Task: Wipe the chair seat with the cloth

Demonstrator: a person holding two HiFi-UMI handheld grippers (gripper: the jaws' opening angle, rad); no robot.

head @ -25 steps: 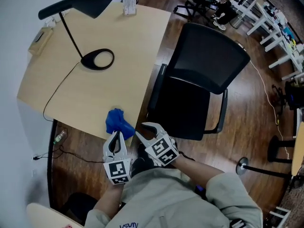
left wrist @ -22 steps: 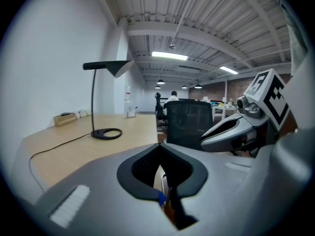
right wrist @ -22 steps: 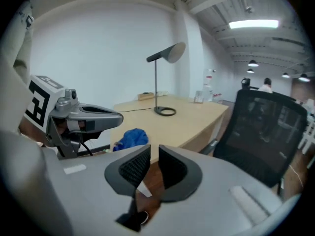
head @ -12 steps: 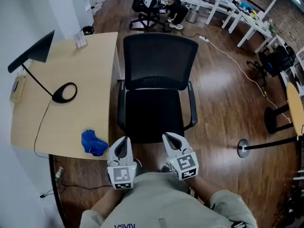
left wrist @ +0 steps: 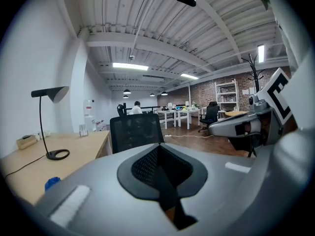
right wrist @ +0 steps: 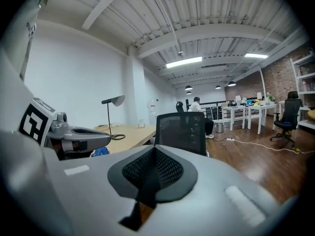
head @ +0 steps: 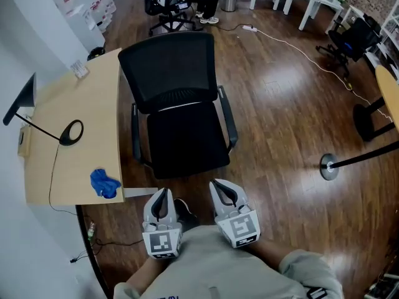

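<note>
Head view: left gripper [head: 162, 196] and right gripper [head: 220, 187], fingers [head: 153, 209] pressed together, empty, before the chair [head: 186, 143]; cloth [head: 104, 184] lies on desk [head: 65, 164].

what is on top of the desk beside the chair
On the desk lie a crumpled blue cloth near the front edge, a black lamp on a ring base, a small box and a small stand at the far end. The lamp's shade covers some desk beneath.
</note>
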